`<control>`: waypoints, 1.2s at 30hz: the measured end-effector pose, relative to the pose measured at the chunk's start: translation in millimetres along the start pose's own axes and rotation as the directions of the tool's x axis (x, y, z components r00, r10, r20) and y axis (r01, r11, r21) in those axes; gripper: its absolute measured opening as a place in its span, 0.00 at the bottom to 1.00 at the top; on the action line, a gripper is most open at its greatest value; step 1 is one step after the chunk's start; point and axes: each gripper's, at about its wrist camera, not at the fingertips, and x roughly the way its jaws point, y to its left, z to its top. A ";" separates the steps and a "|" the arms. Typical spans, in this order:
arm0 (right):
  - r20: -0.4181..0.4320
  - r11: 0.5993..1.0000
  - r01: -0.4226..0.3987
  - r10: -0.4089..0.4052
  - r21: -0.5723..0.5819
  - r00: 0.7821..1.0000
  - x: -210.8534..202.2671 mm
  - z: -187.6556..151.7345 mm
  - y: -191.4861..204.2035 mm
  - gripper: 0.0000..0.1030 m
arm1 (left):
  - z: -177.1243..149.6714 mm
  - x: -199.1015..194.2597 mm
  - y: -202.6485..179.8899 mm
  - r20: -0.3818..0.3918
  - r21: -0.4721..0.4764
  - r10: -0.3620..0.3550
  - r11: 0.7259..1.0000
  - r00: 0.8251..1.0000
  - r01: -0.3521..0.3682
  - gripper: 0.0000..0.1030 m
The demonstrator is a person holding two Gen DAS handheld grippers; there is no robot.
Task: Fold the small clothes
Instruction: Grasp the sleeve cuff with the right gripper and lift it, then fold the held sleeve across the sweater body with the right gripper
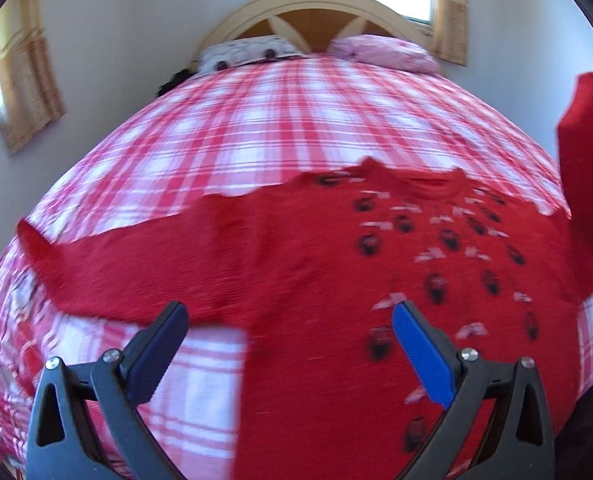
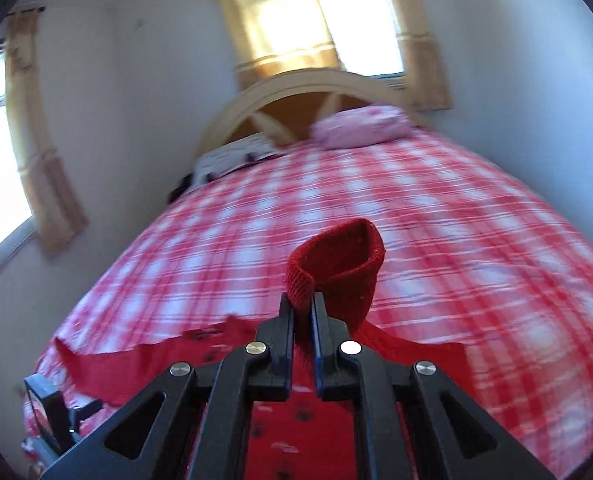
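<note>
Flat across the near end of the plaid bedspread lies the red sweater, chest up, its left sleeve stretched toward the bed's left edge. Above the hem hangs the left gripper, jaws spread wide with nothing between them. Further right, the right gripper is clenched on the cuff of the other sleeve, lifted clear of the bed. Two pillows rest against the headboard at the far end.

The left gripper has black arms with silver screws behind the fingers, one pad dark and one bright blue. The right gripper matches it: black arms, silver screws.
</note>
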 end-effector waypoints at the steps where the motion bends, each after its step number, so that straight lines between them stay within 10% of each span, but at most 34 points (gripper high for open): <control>1: -0.011 1.000 -0.024 0.024 -0.004 1.000 12.6 -6.7 13.1 0.07 | -1.0 -0.4 9.6 0.003 -0.013 0.014 1.000 1.000 -0.013 1.00; 9: -0.202 0.980 -0.197 0.186 -0.039 0.962 140.2 -91.7 126.7 0.07 | -6.2 3.5 77.7 0.005 -0.103 0.141 0.985 0.990 -0.140 1.00; 16: -0.357 0.961 -0.277 0.257 -0.003 0.898 181.9 -145.2 134.1 0.12 | -11.3 18.3 100.5 -0.016 -0.143 0.145 0.979 0.989 -0.146 1.00; 22: -0.385 0.903 -0.420 0.422 0.094 0.821 181.6 -152.9 135.5 0.60 | -11.5 23.6 97.8 -0.030 -0.142 0.130 0.981 0.991 -0.133 1.00; 25: -0.430 0.867 -0.491 0.475 0.082 0.768 171.2 -153.2 146.7 0.61 | -10.4 23.9 97.2 -0.038 -0.140 0.134 0.980 0.990 -0.138 1.00; 31: -0.273 0.932 -0.361 0.356 0.037 0.894 137.5 -134.7 123.6 0.58 | -6.7 20.5 98.1 -0.030 -0.138 0.134 0.981 0.990 -0.137 1.00; 33: -0.269 0.947 -0.315 0.322 0.068 0.908 136.6 -129.9 106.7 0.37 | -3.5 18.3 93.2 -0.014 -0.114 0.132 0.985 0.991 -0.133 1.00; 36: -0.289 0.978 -0.197 0.207 0.061 0.935 143.4 -127.7 88.4 0.32 | 4.7 20.3 83.2 -0.001 -0.096 0.121 0.988 0.993 -0.121 1.00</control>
